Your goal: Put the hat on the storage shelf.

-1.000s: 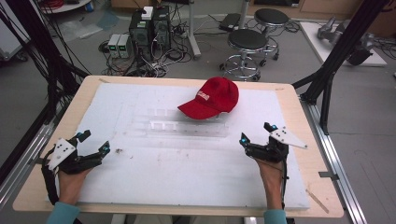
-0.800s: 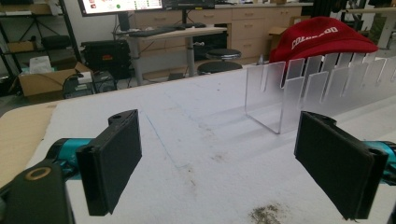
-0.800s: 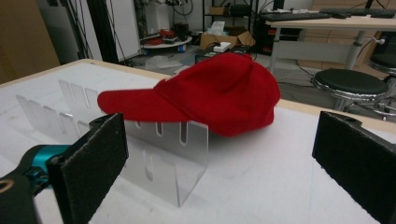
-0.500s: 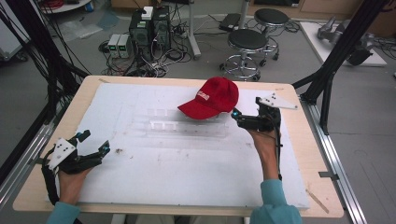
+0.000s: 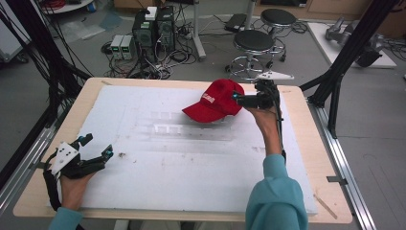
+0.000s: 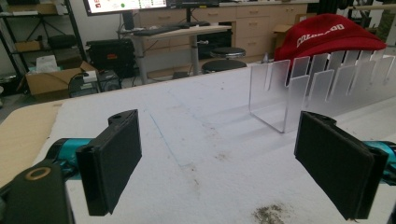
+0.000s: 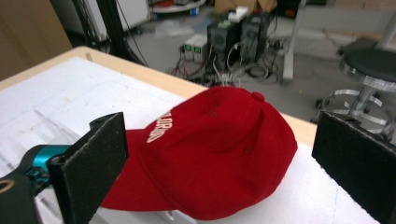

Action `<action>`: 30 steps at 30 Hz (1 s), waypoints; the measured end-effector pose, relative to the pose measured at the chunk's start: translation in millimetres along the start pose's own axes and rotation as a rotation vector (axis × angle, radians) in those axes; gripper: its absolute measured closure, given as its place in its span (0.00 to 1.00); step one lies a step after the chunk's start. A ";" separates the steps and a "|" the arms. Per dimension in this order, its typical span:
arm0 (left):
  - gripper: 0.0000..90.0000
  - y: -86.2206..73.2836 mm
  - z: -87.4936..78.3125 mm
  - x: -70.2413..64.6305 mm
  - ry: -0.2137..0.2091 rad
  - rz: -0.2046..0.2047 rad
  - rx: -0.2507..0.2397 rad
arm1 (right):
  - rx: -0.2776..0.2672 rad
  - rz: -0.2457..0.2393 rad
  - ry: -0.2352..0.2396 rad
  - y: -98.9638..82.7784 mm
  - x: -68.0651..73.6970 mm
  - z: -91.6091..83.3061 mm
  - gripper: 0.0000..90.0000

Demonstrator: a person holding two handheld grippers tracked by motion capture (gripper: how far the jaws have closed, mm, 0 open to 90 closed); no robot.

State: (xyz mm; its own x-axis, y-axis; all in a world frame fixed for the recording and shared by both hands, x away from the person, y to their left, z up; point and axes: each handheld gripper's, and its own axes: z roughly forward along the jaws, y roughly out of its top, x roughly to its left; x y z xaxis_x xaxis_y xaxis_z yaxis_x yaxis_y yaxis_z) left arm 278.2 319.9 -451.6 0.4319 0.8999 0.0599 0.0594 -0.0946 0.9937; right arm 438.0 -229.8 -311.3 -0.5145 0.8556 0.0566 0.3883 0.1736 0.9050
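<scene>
One red cap sits at the far middle of the white tabletop, partly on a clear slotted rack; its long axis runs crown at far right to brim pointing near-left. White lettering on the front is too blurred to read. Right tool is released, jaws spread just beside the crown; left tool is released too, at the near-left corner.

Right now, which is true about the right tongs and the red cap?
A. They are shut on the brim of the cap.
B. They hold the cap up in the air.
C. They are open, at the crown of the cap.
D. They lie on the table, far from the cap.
C: in the right gripper view the right tongs stand wide open either side of the red cap, which rests on the white mat.
</scene>
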 end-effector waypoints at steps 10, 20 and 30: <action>0.17 0.1 -0.1 -0.6 0.001 0.009 0.005 | 0.046 0.041 -0.016 16.7 -22.2 26.6 0.04; 0.17 0.1 0.1 -1.2 0.002 0.009 0.002 | 0.179 0.090 -0.015 -9.3 -35.9 71.3 0.06; 0.17 0.1 0.0 -0.7 0.001 0.009 0.005 | 0.243 0.159 -0.005 -25.3 -50.6 85.2 0.22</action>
State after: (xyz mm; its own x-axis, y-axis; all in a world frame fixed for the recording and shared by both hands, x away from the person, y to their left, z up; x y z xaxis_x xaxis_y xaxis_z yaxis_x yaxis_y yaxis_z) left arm 277.9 319.3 -451.6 0.4316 0.8994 0.0692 0.0597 -0.1050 0.9927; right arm 519.3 -236.0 -373.0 -0.4288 0.8839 0.1867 0.6360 0.1486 0.7573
